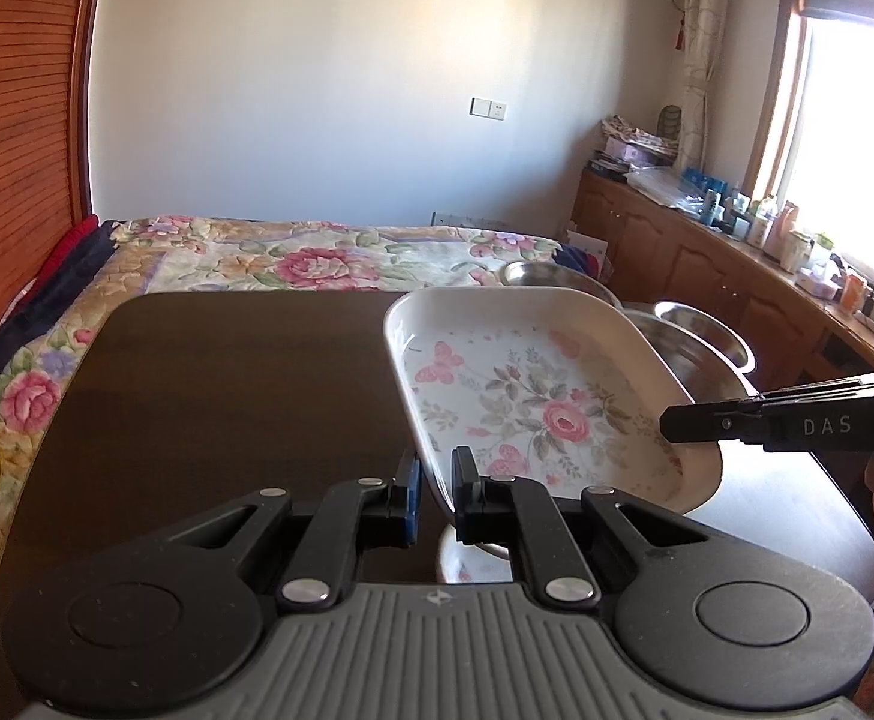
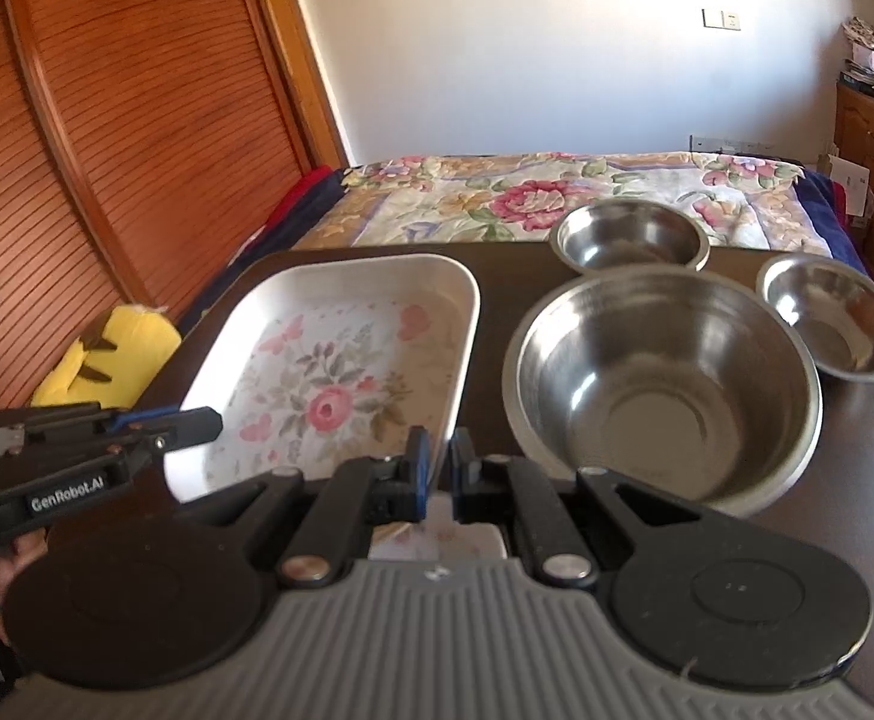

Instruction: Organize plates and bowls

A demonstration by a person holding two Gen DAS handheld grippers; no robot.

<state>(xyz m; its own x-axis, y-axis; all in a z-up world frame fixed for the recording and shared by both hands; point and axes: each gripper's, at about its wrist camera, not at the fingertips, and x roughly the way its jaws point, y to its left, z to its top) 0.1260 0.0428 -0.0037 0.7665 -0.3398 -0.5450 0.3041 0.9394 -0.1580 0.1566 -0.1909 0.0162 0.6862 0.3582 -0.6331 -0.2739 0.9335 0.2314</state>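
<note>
Item 1, nearest: left tongs (image 1: 435, 495), bottom centre of the left wrist view, jaws nearly closed and pinching the near rim of the floral tray (image 1: 532, 402). The tray appears tilted there, near left corner raised off the table (image 1: 227, 396).

Item 2: right tongs (image 2: 438, 477), bottom centre of the right wrist view, jaws closed on the same tray's near right rim. Both tongs therefore hold 1 tray between them.

Item 3: a second floral-patterned dish (image 1: 472, 561), partly hidden under the left tongs; kind cannot be told.

Item 4: large steel bowl (image 2: 664, 384), centre right of the right wrist view, on the table just beside the tray, empty.

Item 5: 2 small steel bowls, 1 (image 2: 631, 237) beyond the large bowl, 1 (image 2: 835, 318) at its upper right, each standing separately.

Item 6, farthest: bed with flowered quilt (image 2: 526, 192), beyond the table.

Status, as judged: early. The 3 bowls are not nested, and the tray is in hand but not yet placed. Left to do: set the tray down or onto the hidden dish, then stack the bowls.
</note>
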